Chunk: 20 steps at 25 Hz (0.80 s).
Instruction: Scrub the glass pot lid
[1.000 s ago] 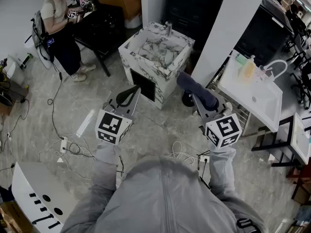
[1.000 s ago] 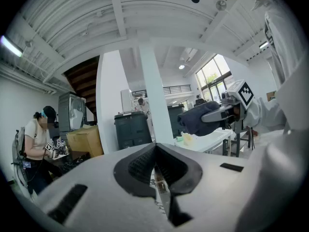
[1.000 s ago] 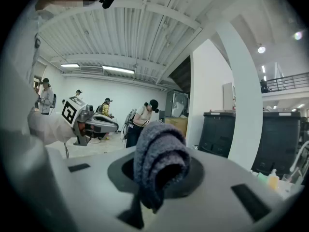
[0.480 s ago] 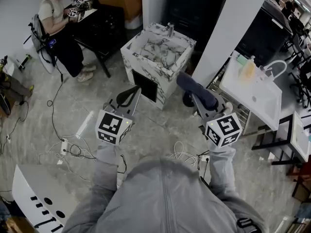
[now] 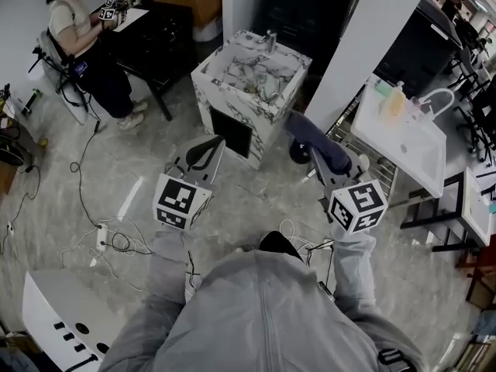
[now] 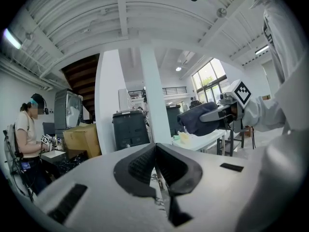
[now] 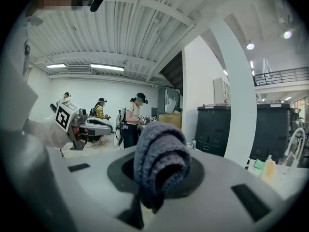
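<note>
Can't really spot the glass pot lid yet. Something sits in the basin of the marble sink (image 5: 225, 91) ahead, too small to tell. Right gripper (image 7: 157, 178) is clamped on a rolled dark cloth (image 7: 161, 158); left gripper (image 6: 155, 166) is pressed together, nothing in it. Biggest worry imo: loose cables (image 5: 298, 246) on the floor (image 5: 256, 200) by the feet, easy trip walking over. Cloth could also work loose on wet glass. White sink (image 5: 403, 149) off right, seated person (image 5: 77, 29) far left, neither blocks the way.

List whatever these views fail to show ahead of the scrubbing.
- glass pot lid: head view, items in the marble sink are too small to identify.
- Pads of the right claw: right gripper view, covered by the grey cloth.
- Label of the yellowish bottle: head view, too small to read.
</note>
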Tool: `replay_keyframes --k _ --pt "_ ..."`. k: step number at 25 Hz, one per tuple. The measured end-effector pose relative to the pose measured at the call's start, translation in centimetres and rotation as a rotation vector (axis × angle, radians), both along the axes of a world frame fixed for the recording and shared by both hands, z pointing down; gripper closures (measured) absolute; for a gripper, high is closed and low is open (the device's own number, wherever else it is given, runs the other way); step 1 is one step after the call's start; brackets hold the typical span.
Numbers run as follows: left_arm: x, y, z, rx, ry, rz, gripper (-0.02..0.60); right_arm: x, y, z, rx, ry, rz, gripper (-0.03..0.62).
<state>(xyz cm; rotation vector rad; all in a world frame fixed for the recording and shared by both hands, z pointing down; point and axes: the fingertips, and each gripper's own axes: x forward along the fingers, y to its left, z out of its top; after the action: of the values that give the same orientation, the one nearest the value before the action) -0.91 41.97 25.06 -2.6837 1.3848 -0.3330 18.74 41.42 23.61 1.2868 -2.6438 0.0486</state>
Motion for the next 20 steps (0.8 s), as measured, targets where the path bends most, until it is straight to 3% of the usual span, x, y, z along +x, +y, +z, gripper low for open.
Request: replay_keyframes --k 10,20 --pt "-0.4 -5.1 0.9 0.004 -0.008 0.004 0.554 -0.3 -5.3 0.4 0.013 -0.006 0.002 0.52" --pt "0.4 -17.7 0.9 0.01 -0.017 -0.052 0.554 0.7 -18.5 0.9 0.011 -0.018 -0.046 0.52"
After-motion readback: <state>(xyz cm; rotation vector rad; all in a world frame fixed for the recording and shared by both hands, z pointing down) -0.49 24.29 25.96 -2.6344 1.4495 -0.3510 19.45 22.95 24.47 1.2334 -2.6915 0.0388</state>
